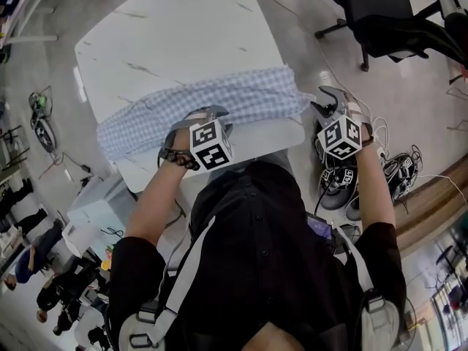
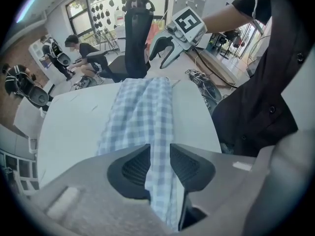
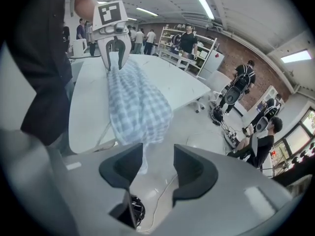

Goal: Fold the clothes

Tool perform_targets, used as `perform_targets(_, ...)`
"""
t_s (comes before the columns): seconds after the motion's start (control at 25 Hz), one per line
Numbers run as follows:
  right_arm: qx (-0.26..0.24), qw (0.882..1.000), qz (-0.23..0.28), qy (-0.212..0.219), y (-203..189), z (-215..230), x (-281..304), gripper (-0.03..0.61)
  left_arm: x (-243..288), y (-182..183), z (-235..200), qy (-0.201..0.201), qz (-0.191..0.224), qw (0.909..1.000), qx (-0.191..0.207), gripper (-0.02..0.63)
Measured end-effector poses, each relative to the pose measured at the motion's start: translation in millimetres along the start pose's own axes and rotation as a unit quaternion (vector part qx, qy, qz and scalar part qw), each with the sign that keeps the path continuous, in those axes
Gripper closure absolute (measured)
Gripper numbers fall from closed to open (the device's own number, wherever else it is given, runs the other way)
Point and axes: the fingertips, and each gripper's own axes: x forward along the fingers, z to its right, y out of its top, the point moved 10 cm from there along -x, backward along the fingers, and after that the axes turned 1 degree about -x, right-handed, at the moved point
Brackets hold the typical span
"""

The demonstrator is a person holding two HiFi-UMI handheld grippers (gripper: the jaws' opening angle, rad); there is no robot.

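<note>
1. A white table (image 1: 183, 35) bears the blue checked cloth (image 1: 219, 101), bunched along its near edge.
2. Left gripper (image 2: 160, 157): jaws slackened, cloth between them.
3. Right gripper (image 3: 157, 162): jaws apart, empty.

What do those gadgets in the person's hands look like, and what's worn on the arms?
The left gripper and right gripper are grey with black ribbed pads, each topped by a white cube bearing black square markers. The sleeves are short and black.

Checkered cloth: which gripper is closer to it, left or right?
Left. The left gripper has the checkered cloth running between its jaws; the right gripper hangs open just off the cloth's other end.
</note>
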Motion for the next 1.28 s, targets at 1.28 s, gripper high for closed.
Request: perform_targets(1.28, -0.199, 0.942, -0.044, 0.268, 64.0, 66.5, 105.6, 0.468, 12.1, -16.9, -60.6, 0.031, -0.031, 0.9937, -0.103, 0.488)
